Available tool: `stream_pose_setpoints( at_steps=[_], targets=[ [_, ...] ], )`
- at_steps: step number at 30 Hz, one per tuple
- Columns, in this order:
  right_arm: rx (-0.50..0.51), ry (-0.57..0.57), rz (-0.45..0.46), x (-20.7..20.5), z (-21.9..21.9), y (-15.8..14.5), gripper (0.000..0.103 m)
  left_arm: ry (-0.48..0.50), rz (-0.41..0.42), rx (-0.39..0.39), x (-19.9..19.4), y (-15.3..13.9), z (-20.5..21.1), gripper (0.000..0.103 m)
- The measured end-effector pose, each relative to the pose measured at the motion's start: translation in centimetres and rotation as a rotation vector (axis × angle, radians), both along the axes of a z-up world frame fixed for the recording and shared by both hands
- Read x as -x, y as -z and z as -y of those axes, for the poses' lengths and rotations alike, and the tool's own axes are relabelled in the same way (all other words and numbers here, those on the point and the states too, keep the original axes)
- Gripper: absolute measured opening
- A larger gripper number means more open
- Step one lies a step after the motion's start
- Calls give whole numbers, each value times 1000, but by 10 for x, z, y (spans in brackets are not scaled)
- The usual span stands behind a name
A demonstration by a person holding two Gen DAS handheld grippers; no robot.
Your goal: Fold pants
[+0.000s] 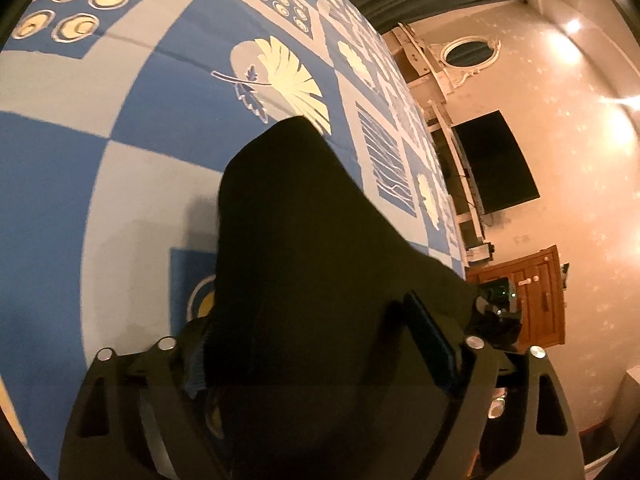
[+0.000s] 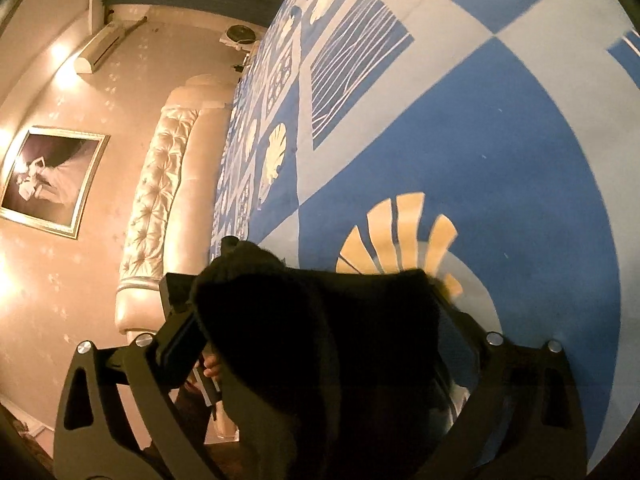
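Lying on bed: black soft fabric pants (image 1: 304,248), bunched on the blue-and-grey patterned bedspread (image 1: 120,152).
Left tool (image 1: 320,344): jaws wide, pants between them, pads not pressing.
Right tool (image 2: 320,312): jaws wide, pants draped between.

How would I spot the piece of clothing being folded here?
Find the bed with its blue and pale grey checked cover. The pants lie heaped on it, a plain black fabric mound between the fingers of each gripper. It is the only dark, unpatterned thing on the cover.
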State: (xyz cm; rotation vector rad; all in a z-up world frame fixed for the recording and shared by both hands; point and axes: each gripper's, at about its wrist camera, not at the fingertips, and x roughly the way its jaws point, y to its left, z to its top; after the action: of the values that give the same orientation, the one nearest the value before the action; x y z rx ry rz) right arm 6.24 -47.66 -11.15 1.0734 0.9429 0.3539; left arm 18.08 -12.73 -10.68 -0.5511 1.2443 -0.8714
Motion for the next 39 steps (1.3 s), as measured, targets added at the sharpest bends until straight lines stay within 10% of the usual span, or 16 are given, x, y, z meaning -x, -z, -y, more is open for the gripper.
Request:
stream_pose_setpoints(
  at_steps=[8, 12, 18, 39],
  targets=[
    [49, -23, -3, -12, -13, -5, 98, -47, -93, 103, -15, 7, -6, 85],
    [44, -10, -12, -12, -12, -3, 87, -52, -43, -18, -12, 5, -4, 46],
    [0, 2, -20, -12, -11, 6, 51, -48, -23, 2, -11, 8, -11, 27],
    [-33, -110, 55, -98, -97, -4, 39, -223, 15, -17, -45, -12, -101, 24]
  ],
)
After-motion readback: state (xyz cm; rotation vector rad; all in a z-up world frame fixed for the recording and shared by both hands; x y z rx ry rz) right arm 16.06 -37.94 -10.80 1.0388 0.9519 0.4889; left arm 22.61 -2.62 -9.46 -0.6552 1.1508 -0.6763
